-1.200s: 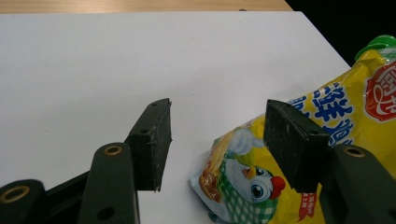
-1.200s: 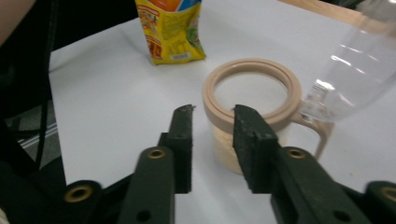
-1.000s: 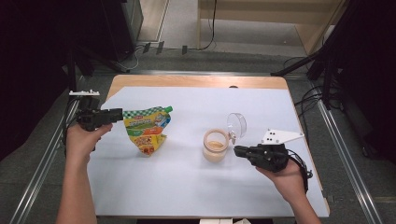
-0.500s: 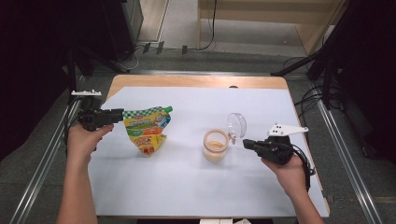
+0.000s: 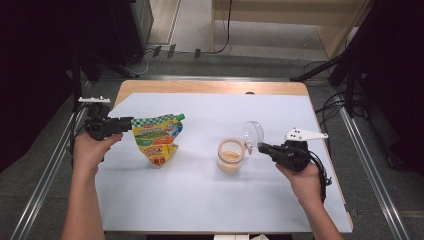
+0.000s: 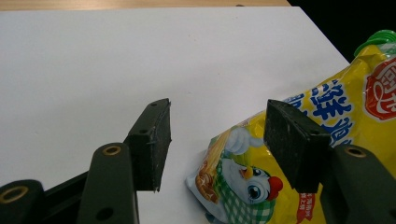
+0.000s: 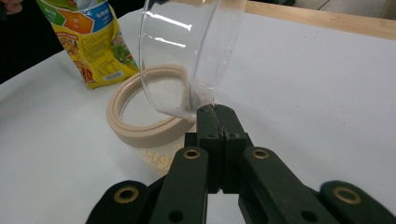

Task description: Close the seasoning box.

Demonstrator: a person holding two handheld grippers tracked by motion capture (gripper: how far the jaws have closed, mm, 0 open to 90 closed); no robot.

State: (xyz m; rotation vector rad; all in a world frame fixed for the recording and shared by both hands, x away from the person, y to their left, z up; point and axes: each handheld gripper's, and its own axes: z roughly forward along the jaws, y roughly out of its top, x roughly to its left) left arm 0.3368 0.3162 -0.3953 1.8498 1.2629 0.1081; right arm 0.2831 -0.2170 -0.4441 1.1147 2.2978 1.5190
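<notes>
A yellow spouted pouch (image 5: 157,139) with a green cap stands left of centre on the white sheet. My left gripper (image 5: 127,124) is at its left edge, open. In the left gripper view its jaws (image 6: 217,135) stand wide apart, with the pouch's (image 6: 336,107) lower corner between and beyond them. A small jar (image 5: 231,156) with a tan rim holds tan powder. My right gripper (image 5: 260,146) is shut on the rim of the jar's clear lid (image 5: 253,134), held tilted just right of the jar. The right gripper view shows the lid (image 7: 187,56) pinched at the jaw tips (image 7: 217,112) over the jar rim (image 7: 140,133).
The white sheet (image 5: 210,200) covers a wooden table whose bare edge (image 5: 210,87) shows at the back. Metal rails run along both sides of the table, and cables lie on the floor beyond it.
My right hand has shifted slightly right and rolled, with the lid still pinched beside the jar. The left gripper and the pouch have stayed put.
</notes>
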